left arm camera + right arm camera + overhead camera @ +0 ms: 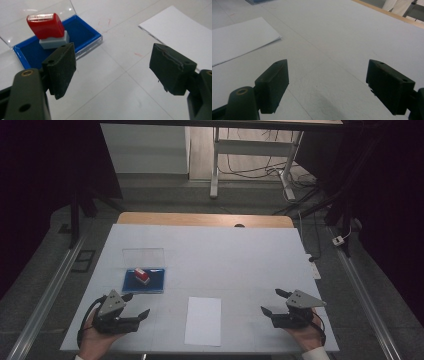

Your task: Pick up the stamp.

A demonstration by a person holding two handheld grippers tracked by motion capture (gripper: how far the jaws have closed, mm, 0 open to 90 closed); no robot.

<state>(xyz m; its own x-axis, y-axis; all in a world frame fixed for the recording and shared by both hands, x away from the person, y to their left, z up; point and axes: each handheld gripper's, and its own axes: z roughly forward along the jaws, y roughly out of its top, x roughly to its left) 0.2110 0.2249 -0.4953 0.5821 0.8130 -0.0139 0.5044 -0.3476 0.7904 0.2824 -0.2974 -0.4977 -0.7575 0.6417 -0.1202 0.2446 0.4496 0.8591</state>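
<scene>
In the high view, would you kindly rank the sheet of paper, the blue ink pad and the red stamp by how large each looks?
Largest to smallest, as they look in the high view:
1. sheet of paper, though it lies nearer the camera, which flatters it
2. blue ink pad
3. red stamp, standing on the pad, clearly the smallest

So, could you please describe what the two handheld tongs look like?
Both the left tongs and right tongs are black, each topped by a grey three-cornered plate. Their jaws end in blocky dark pads with small screw holes, and a brass-coloured pivot sits lower down. A black cable loops beside each hand; a white cuff shows at the right wrist.
</scene>
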